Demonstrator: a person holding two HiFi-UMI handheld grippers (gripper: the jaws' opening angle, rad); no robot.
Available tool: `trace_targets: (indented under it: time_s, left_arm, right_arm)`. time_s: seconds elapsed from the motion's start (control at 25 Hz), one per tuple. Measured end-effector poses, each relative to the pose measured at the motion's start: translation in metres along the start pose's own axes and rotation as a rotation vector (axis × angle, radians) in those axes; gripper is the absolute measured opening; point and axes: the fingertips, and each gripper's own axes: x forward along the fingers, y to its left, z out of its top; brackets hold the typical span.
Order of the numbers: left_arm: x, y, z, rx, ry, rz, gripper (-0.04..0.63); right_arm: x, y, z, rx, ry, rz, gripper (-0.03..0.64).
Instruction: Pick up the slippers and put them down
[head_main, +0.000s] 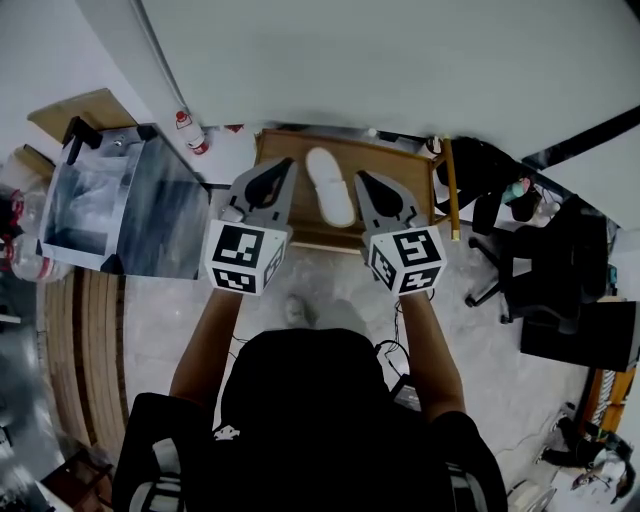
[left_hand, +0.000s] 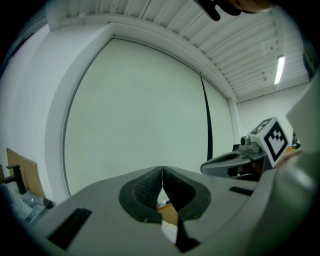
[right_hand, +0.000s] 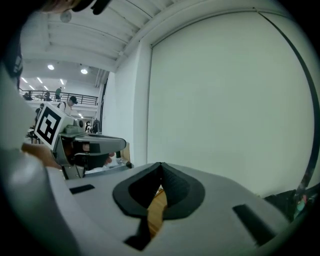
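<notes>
Slipper: one white slipper is seen, lying flat on the low wooden tray at the foot of the pale wall, sole down, its long axis running away from the person. No second slipper can be made out.

Left gripper is held out level just to the left of the slipper, tips over the tray's near edge, apart from the slipper. Its jaws are closed: the dark ribbed pads are pressed together at the tip and nothing is clamped between them. Through the slot below the pads a strip of wood and a bit of white are seen; what the white is cannot be told.

Right gripper is held just to the right of the slipper, tilted slightly down, also not touching it. Its jaws are closed too, pads met at the tip, nothing held; only tray wood shows through the slot under them.

The slipper sits between the two grippers, which are angled a little towards each other. Each gripper is seen side-on in the other's view, marker cube at the back.

Further off: a shiny metal-framed box to the left, a red-capped bottle by the wall, a black office chair to the right.
</notes>
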Motion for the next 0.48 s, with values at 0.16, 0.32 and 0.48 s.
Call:
trace_targets:
  time_s: [0.16, 0.32, 0.48]
  left_arm:
    - [0.008, 0.005, -0.013, -0.015, 0.024, -0.003, 0.006]
    - [0.02, 0.01, -0.027, -0.031, 0.049, 0.0, 0.006]
    - [0.037, 0.014, -0.041, -0.045, 0.076, 0.009, 0.006]
  right_arm:
    - [0.011, -0.005, -0.015, 0.018, 0.035, 0.005, -0.002]
    - [0.024, -0.014, -0.029, 0.032, 0.062, 0.011, -0.002]
    - [0.041, -0.027, -0.048, 0.05, 0.101, 0.029, -0.002]
